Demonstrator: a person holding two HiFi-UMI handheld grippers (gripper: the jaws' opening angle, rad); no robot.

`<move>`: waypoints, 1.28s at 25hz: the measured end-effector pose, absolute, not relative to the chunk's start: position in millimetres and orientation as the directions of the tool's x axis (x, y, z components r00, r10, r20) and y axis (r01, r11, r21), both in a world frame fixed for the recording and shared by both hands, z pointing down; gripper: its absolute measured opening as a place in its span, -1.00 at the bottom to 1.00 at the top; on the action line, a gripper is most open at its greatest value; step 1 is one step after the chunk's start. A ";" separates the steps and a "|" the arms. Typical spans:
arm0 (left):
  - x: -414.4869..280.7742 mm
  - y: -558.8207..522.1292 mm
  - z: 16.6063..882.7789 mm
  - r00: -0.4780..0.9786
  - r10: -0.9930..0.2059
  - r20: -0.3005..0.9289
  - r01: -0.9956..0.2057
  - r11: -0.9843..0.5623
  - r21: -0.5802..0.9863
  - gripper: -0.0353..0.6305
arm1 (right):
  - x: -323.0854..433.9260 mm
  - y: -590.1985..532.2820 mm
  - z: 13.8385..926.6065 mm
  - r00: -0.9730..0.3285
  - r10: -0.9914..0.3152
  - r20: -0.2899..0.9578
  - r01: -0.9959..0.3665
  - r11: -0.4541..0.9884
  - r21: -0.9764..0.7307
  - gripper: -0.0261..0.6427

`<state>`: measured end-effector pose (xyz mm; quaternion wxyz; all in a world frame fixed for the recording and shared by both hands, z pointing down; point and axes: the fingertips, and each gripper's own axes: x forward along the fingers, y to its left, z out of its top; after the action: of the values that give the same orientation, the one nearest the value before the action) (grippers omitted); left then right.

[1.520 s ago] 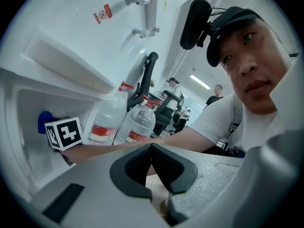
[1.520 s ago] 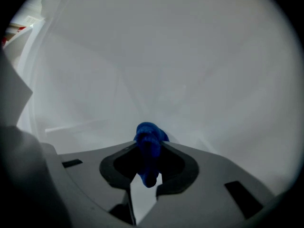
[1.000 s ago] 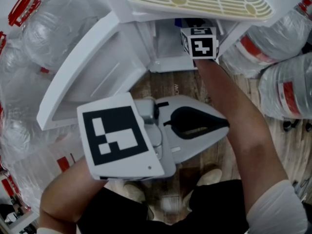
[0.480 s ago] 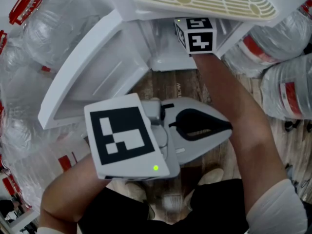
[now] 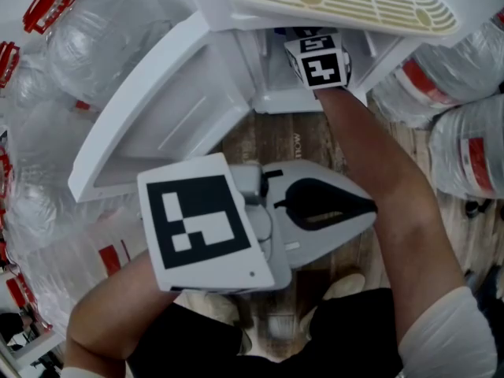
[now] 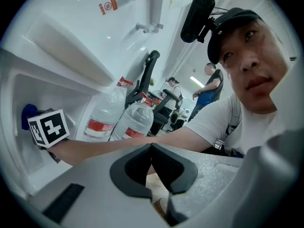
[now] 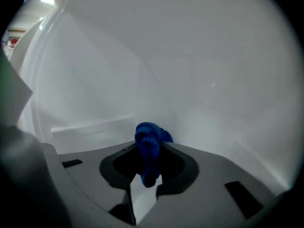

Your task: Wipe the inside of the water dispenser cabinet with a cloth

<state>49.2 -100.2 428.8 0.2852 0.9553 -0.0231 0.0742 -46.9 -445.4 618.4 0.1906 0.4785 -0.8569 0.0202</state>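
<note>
- While the right gripper point(image 7: 149, 152) reaches into the open water dispenser cabinet point(image 5: 283, 99) at the far side, wiping looks to be the step in hand. Its fingers pinch a bunched blue cloth point(image 7: 148, 136) close to the white inner wall point(image 7: 199, 80); whether the cloth touches the wall I cannot tell.
- Next, I judge, the cloth needs pressing onto that wall and sweeping across without slipping from the pinch.
- The left gripper point(image 6: 151, 148) hangs near the person, outside the cabinet, fingers pressed together on nothing.
- The cabinet door point(image 5: 150, 116) stands open at left.
</note>
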 end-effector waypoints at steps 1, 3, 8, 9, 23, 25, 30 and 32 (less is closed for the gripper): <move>49.0 -100.0 429.4 0.988 -0.004 0.157 -0.089 -0.834 0.544 -0.88 | -47.2 -444.8 625.2 -0.468 -0.806 0.363 -0.824 0.546 0.149 -0.67; 48.2 -100.3 430.3 0.987 -0.008 0.160 -0.096 -0.831 0.547 -0.88 | -48.4 -443.3 638.7 -0.468 -0.789 0.398 -0.817 0.558 0.146 -0.67; 47.6 -100.7 430.5 0.987 -0.012 0.162 -0.100 -0.832 0.546 -0.88 | -46.8 -439.6 650.1 -0.483 -0.763 0.429 -0.809 0.576 0.114 -0.67; 47.9 -100.4 430.0 0.987 -0.011 0.160 -0.097 -0.833 0.544 -0.88 | -45.9 -439.7 645.8 -0.488 -0.767 0.417 -0.809 0.576 0.113 -0.67; 49.5 -100.6 426.8 0.989 -0.002 0.149 -0.083 -0.837 0.541 -0.88 | -59.5 -430.3 539.5 -0.561 -0.817 0.137 -0.793 0.577 0.193 -0.67; 51.0 -100.4 426.2 0.989 -0.001 0.147 -0.081 -0.838 0.539 -0.88 | -67.5 -429.9 538.0 -0.573 -0.806 0.149 -0.777 0.592 0.213 -0.68; 50.5 -98.1 428.1 0.988 0.001 0.156 -0.085 -0.836 0.542 -0.88 | -74.4 -425.6 547.3 -0.602 -0.780 0.171 -0.749 0.626 0.216 -0.67; 49.8 -98.9 427.7 0.988 -0.001 0.155 -0.086 -0.837 0.540 -0.88 | -77.5 -420.5 545.4 -0.618 -0.768 0.166 -0.736 0.640 0.220 -0.68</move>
<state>49.8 -98.9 427.7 0.2846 0.9555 -0.0227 0.0742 -77.5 -420.5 545.4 0.1231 0.4192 -0.8972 -0.0651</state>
